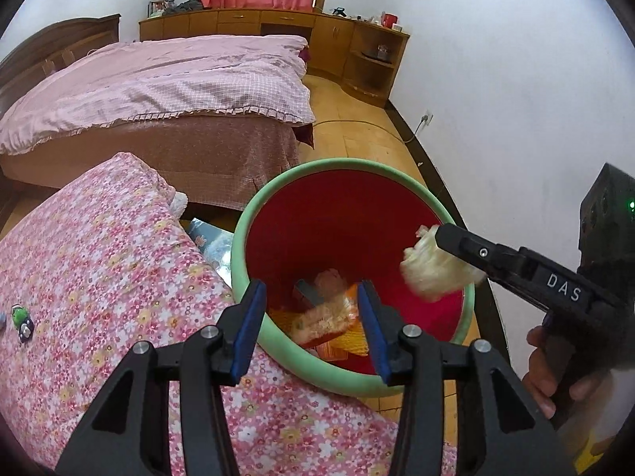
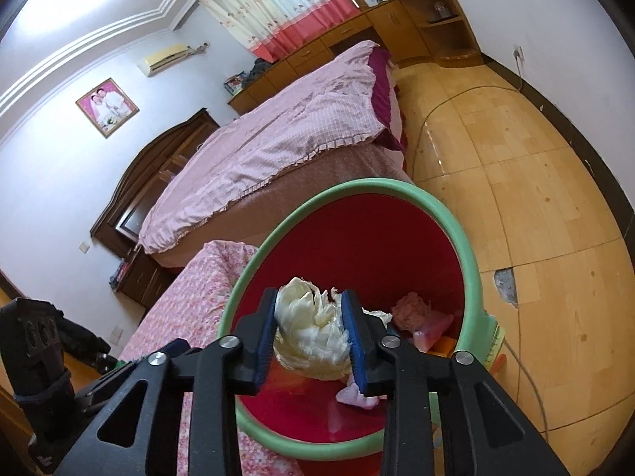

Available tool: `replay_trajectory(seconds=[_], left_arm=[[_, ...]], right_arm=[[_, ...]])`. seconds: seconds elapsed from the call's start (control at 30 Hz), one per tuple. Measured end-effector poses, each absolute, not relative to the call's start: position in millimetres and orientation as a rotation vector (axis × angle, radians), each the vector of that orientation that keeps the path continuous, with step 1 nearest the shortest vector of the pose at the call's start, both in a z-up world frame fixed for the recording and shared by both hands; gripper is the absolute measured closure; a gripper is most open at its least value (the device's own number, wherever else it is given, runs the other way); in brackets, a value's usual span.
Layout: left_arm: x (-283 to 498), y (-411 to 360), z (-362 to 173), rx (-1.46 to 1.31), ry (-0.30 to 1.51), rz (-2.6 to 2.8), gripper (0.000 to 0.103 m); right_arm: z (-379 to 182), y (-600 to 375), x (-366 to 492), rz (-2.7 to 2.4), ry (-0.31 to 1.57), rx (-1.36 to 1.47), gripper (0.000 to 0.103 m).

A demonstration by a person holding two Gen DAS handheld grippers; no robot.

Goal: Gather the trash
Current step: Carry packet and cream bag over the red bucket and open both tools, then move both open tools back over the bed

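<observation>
A red bin with a green rim stands on the floor beside a floral-covered surface; it also shows in the right wrist view. Several pieces of trash lie inside it. My right gripper is shut on a crumpled pale yellow wad and holds it over the bin's mouth; the wad also shows in the left wrist view. My left gripper is open and empty, over the bin's near rim.
A bed with a pink quilt stands behind the bin. Wooden cabinets line the far wall. A small green toy lies on the floral cover. A cable runs across the wooden floor.
</observation>
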State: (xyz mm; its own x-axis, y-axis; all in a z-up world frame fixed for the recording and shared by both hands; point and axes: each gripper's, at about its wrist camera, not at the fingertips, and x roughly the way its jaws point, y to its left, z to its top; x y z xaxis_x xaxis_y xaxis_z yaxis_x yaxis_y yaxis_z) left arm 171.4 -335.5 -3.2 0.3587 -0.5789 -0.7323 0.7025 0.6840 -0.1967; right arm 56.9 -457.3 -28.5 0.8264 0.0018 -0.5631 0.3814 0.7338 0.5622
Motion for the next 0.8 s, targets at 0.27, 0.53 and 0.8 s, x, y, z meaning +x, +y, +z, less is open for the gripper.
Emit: replay_trajectory(seconds=[0.27, 0.53, 0.8], left_arm=[[178.5, -314.4, -0.3, 0.134, 0.866, -0.771, 0.055], [193.7, -276.5, -0.4, 0.134, 0.854, -0.654, 0.055], [219.6, -227.5, -4.9, 0.06, 0.868, -0.509, 0.055]], right_arm=[[-31.4, -458.1, 58.9, -0.232, 0.579, 0.739, 0.058], [-29.7, -449.6, 58.7, -0.224, 0.593, 0.722, 0.056], [-28.6, -443.6, 57.5, -0.239, 0.603, 0.72, 0.052]])
